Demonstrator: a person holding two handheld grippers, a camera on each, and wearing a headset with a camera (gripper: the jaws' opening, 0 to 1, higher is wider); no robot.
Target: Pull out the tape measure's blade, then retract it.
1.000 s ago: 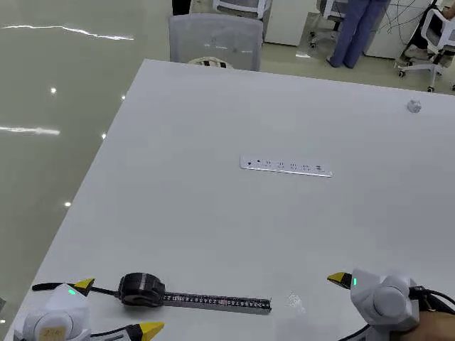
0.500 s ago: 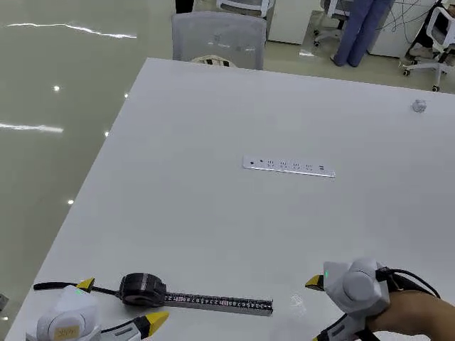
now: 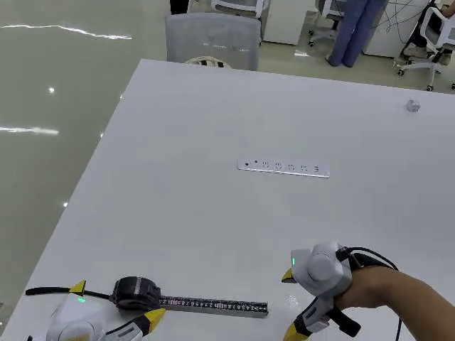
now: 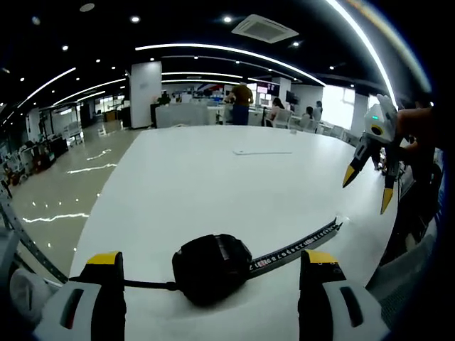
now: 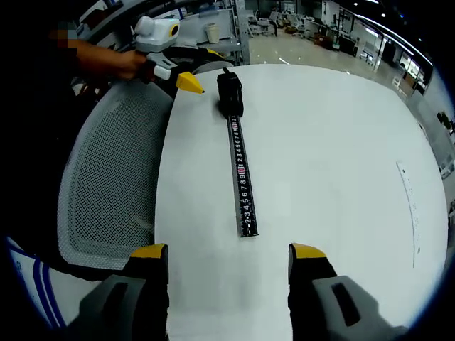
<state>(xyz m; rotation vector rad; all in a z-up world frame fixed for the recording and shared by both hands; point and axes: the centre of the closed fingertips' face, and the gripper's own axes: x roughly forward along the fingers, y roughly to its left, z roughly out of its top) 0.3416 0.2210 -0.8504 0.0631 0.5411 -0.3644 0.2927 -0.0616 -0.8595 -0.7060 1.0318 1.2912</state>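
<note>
- Although the blade (image 5: 242, 177) already lay drawn out of the tape measure case (image 3: 136, 291), flat along the near edge of the white table (image 3: 213, 142), neither gripper had hold of anything.
- I judged the pull-out as done, or at least well begun. A good run of blade was showing, and the retraction was left to do.
- The left gripper (image 3: 114, 302) had its jaws spread wide, one on each side of the black case. In the left gripper view a gap showed on both sides, so the case was straddled, not clamped.
- The right gripper (image 3: 288, 304) was just beyond the blade's free tip, jaws wide apart and empty. In the right gripper view the tip sat just ahead of the gap between the jaws, apart from both.
- A thin black strap (image 3: 50, 290) trailed from the case toward the table's left edge.
- The blade was dark with pale numerals. In the right gripper view single digits ran up from the tip, roughly 2 to 9, and the finer marks were too small to read.
- No brand or label could be made out on the case.
- A white power strip (image 3: 283, 168) lay mid-table, well apart from the tape, its markings too small to read.
</note>
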